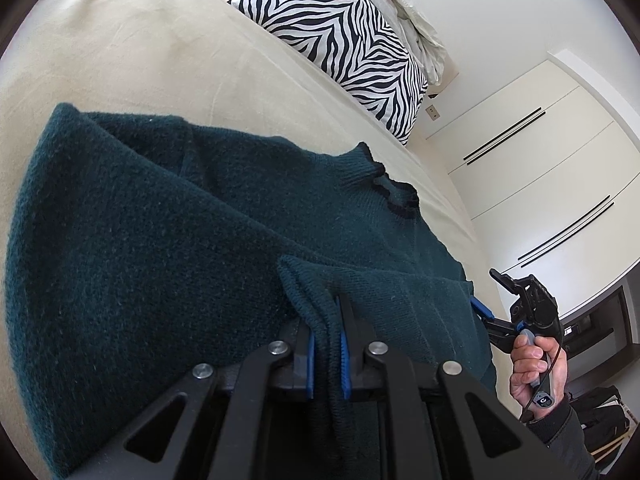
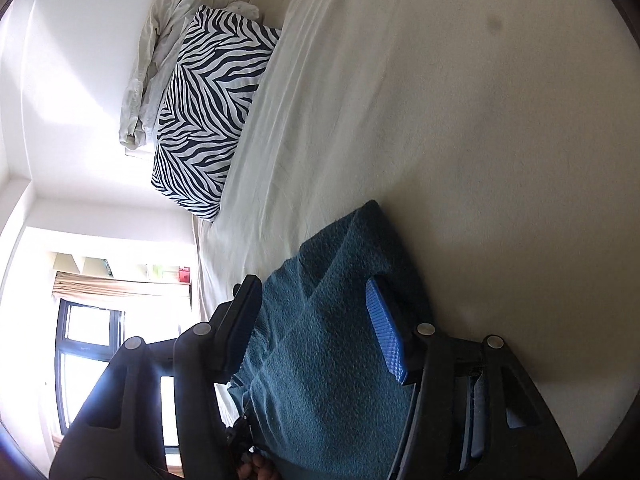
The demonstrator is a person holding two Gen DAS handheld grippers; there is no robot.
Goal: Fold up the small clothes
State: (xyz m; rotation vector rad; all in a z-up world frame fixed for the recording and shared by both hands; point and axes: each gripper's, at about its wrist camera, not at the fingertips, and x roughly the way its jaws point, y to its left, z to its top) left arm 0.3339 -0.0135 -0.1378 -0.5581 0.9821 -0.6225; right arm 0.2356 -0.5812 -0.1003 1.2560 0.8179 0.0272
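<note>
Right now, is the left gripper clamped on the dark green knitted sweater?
Yes, the left gripper pinches a ribbed edge of the dark green knitted sweater.

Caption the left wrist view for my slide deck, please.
Left gripper pinches a dark green sweater fold on a cream bed.

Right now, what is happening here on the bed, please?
A person is folding a dark green sweater on a bed covered with a cream sheet. The left gripper is shut on a bunched edge of the sweater. The right gripper has its jaws apart with the knit lying between them; its pads do not seem to press on it. The person's hand holds that gripper at the sweater's far side. A zebra-striped pillow lies at the head of the bed.
</note>
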